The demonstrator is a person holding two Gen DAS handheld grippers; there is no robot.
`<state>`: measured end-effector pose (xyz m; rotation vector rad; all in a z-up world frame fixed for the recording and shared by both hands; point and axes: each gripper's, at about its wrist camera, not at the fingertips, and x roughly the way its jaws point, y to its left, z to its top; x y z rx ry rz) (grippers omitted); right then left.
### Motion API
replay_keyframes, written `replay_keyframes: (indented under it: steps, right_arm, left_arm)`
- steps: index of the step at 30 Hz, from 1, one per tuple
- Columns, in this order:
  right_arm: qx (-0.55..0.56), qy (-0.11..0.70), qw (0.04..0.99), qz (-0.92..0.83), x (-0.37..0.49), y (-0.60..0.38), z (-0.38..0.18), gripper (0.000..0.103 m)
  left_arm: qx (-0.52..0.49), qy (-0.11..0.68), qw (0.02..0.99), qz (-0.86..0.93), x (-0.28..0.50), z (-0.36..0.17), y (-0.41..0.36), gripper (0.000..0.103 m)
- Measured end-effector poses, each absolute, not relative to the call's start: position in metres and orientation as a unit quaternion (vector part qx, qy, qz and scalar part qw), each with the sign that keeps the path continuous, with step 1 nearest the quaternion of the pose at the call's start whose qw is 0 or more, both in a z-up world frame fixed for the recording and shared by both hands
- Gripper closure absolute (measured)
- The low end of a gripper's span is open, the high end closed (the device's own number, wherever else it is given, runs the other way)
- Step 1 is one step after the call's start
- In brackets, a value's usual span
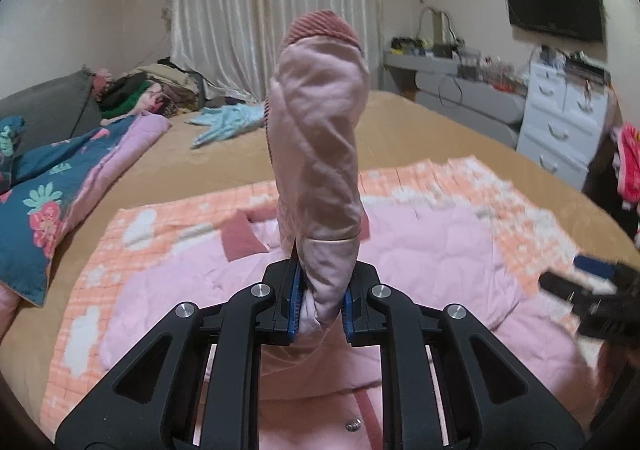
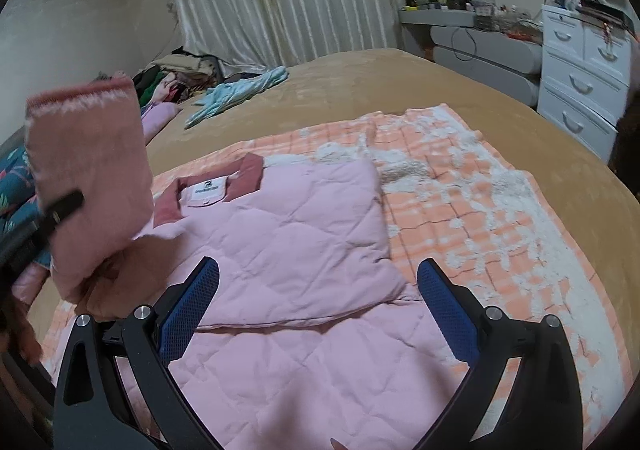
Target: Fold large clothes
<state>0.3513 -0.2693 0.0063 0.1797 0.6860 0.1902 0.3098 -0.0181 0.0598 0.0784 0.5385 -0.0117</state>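
The tan bed (image 2: 360, 85) carries an orange-and-white blanket (image 2: 460, 185), a floral quilt (image 1: 44, 189) and a light-blue garment (image 2: 240, 93).

The pink quilted jacket (image 2: 280, 234) lies flat ahead of and beneath the right gripper (image 2: 318, 314), collar farthest away. Its sleeve (image 1: 320, 153), with dark pink ribbed cuff, stands upright, pinched in the left gripper (image 1: 320, 310).

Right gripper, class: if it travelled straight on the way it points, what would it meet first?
Probably the folded pink quilted jacket, which lies directly ahead of the open right gripper; depth is uncertain.
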Motion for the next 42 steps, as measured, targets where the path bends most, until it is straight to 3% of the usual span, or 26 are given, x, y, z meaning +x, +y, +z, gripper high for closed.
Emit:
replay_keyframes:
  steps: [11,13,14,15,16,19,21,24,27,38,40,42]
  right_arm:
    - [0.134,0.343,0.926,0.086,0.356,-0.295,0.001,0.004]
    - [0.142,0.345,0.924,0.086,0.357,-0.298,0.000,0.004]
    - [0.144,0.346,0.923,0.086,0.357,-0.299,0.000,0.004]
    - [0.142,0.347,0.923,0.085,0.358,-0.299,-0.001,0.004]
    - [0.142,0.347,0.923,0.086,0.359,-0.299,-0.001,0.004]
    - [0.145,0.354,0.919,0.094,0.360,-0.297,-0.004,0.004]
    - [0.151,0.362,0.914,0.104,0.362,-0.294,-0.006,0.004]
    - [0.152,0.374,0.907,0.120,0.362,-0.283,-0.009,0.004]
    - [0.149,0.386,0.899,0.145,0.363,-0.266,-0.012,0.004]
    - [0.204,0.457,0.844,0.195,0.368,-0.215,-0.057,0.005]
    - [0.211,0.462,0.840,0.191,0.371,-0.215,-0.064,0.017]
    - [0.221,0.468,0.831,0.202,0.375,-0.215,-0.072,0.048]
  left_arm:
    - [0.127,0.318,0.939,-0.031,0.315,0.004,-0.061,0.088]
    - [0.144,0.326,0.934,-0.036,0.315,-0.002,-0.067,0.081]
    - [0.155,0.333,0.929,-0.046,0.315,-0.006,-0.072,0.071]
    - [0.162,0.341,0.924,-0.054,0.314,-0.010,-0.076,0.053]
    - [0.169,0.348,0.920,-0.061,0.313,-0.013,-0.081,0.046]
    - [0.196,0.365,0.907,-0.080,0.303,-0.024,-0.089,0.037]
    - [0.186,0.374,0.903,-0.097,0.295,-0.025,-0.087,0.022]
    - [0.163,0.385,0.901,-0.113,0.282,-0.019,-0.074,0.014]
    - [0.126,0.385,0.908,-0.110,0.273,-0.006,-0.047,0.010]
    - [-0.017,0.383,0.923,0.034,0.287,0.028,0.102,0.009]
    - [-0.039,0.381,0.922,0.052,0.286,0.029,0.121,0.009]
    - [-0.062,0.380,0.920,0.066,0.285,0.028,0.139,0.009]
